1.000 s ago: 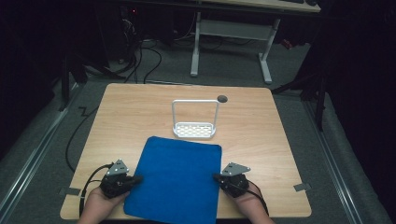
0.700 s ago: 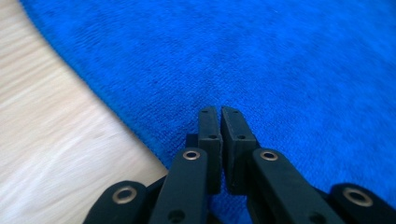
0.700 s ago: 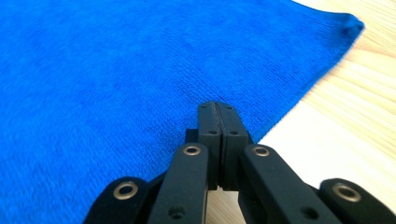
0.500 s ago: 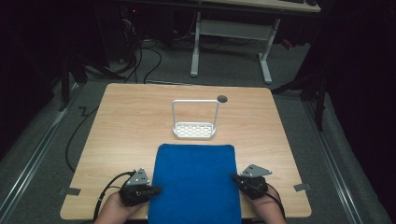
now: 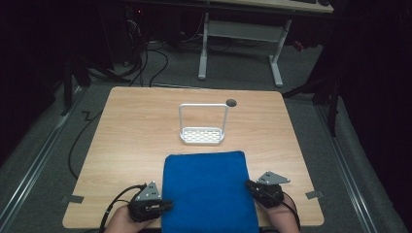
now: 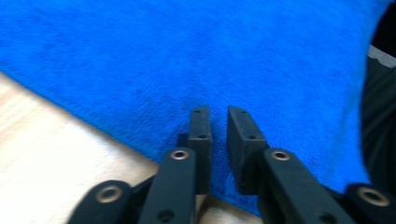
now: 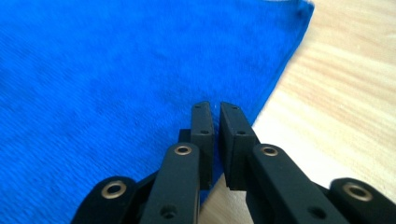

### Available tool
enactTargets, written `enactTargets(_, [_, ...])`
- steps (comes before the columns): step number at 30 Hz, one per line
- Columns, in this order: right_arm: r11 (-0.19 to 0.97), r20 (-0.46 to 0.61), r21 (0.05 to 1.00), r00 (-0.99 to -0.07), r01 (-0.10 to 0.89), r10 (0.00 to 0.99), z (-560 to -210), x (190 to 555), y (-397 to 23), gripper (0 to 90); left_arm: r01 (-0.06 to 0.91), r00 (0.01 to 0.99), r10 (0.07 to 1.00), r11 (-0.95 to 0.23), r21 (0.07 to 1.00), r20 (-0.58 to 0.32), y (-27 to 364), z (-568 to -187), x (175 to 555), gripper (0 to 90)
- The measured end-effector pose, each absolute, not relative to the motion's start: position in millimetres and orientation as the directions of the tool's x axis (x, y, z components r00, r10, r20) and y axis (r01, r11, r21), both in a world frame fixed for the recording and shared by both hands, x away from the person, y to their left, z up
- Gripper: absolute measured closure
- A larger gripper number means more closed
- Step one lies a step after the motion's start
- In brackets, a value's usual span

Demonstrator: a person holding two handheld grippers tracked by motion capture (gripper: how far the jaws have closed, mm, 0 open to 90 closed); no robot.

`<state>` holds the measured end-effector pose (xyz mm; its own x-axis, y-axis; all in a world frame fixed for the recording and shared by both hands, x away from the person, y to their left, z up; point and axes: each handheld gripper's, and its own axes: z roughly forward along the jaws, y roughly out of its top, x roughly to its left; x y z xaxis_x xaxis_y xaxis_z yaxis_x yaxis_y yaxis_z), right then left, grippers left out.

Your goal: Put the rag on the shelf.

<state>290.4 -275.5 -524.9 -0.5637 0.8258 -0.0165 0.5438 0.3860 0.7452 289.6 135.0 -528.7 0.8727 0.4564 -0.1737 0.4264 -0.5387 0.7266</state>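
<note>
A blue towel point(image 5: 206, 189) lies flat on the wooden table point(image 5: 136, 126), its near end at the front edge. My left gripper point(image 5: 167, 205) sits at the towel's left edge, with its tips point(image 6: 218, 112) over the cloth point(image 6: 187, 56). Its jaws have just been opening and stand a little apart, with no cloth pinched between them. My right gripper point(image 5: 248, 185) sits at the right edge, and its tips point(image 7: 216, 106) rest over the towel's border point(image 7: 116, 60). These jaws have also just been opening, to a narrow gap with nothing pressed in it.
A white wire rack point(image 5: 202, 131) with a tall handle stands at mid-table, beyond the towel. A dark round hole point(image 5: 231, 102) lies behind it. Tape strips point(image 5: 72, 198) mark the table's front corners. A desk frame point(image 5: 238, 34) and cables point(image 5: 145, 58) are on the floor behind.
The towel has slid right and toward the front edge and now lies square. Both grippers moved right with it, then stayed. Their jaws now show a small gap.
</note>
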Motion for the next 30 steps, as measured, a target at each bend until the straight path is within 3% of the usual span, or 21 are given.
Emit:
enactTargets(8, [0.339, -0.015, 0.791, -0.538, 0.509, 0.843, -524, 295, -280, 67.1, 0.495, 0.755, 0.628, -0.357, 0.792, -0.189, 158, -526, 314, 65.4])
enactTargets(16, [0.294, 0.013, 0.810, -0.518, 0.506, 0.855, -522, 297, -283, 68.0, 0.575, 0.612, 0.761, -0.240, 0.782, -0.216, 153, -531, 361, 57.1])
enactTargets(23, [0.300, 0.010, 0.818, -0.534, 0.490, 0.845, -520, 295, -281, 68.5, 0.615, 0.554, 0.797, -0.198, 0.763, -0.240, 135, -534, 401, 61.8])
enactTargets(30, [0.285, 0.024, 0.822, -0.530, 0.493, 0.848, -520, 297, -281, 64.2, 0.610, 0.565, 0.801, -0.242, 0.755, -0.199, 123, -536, 405, 78.7])
